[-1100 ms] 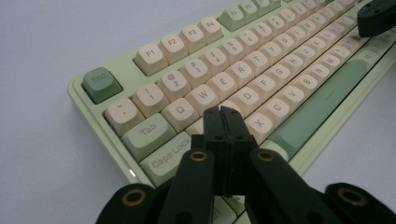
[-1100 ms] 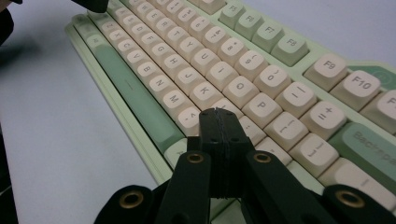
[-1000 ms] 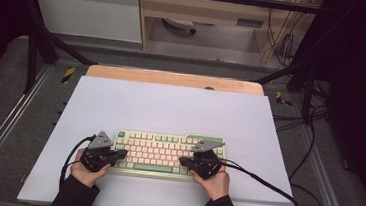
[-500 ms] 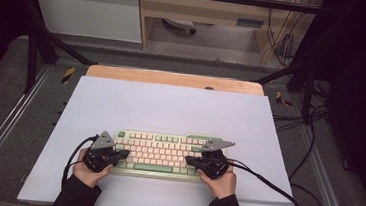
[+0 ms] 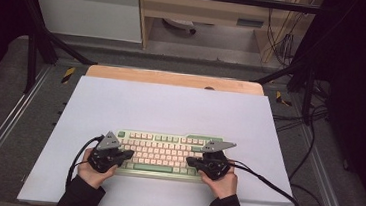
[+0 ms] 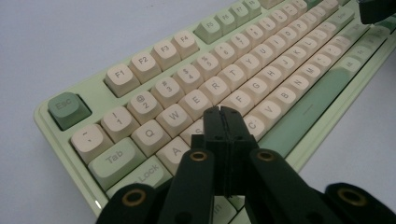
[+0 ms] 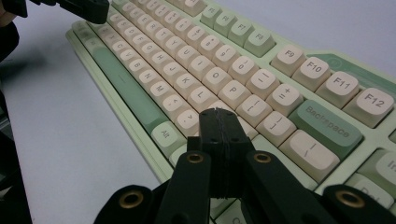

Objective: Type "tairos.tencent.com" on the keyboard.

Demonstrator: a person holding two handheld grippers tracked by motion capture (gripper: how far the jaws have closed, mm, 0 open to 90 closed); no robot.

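A pale green keyboard (image 5: pixel 164 149) with cream keys lies on the near part of the white mat. My left gripper (image 5: pixel 129 154) is shut with nothing between its jaws, its tip low over the left letter keys. In the left gripper view the left gripper (image 6: pixel 223 113) has its tip just above the keys near D and C of the keyboard (image 6: pixel 154 56). My right gripper (image 5: pixel 189 161) is also shut and empty. In the right gripper view the right gripper (image 7: pixel 218 115) hovers over the punctuation keys right of L on the keyboard (image 7: pixel 322 123). Whether either tip touches a key I cannot tell.
The white mat (image 5: pixel 170 107) covers a wooden table (image 5: pixel 173 78) set in a metal frame. Black cables (image 5: pixel 269 183) trail from the grippers across the mat's near right. A person's hands (image 5: pixel 221 184) hold both grippers.
The right gripper has edged slightly to the right along the keyboard. The left gripper has stayed where it was.
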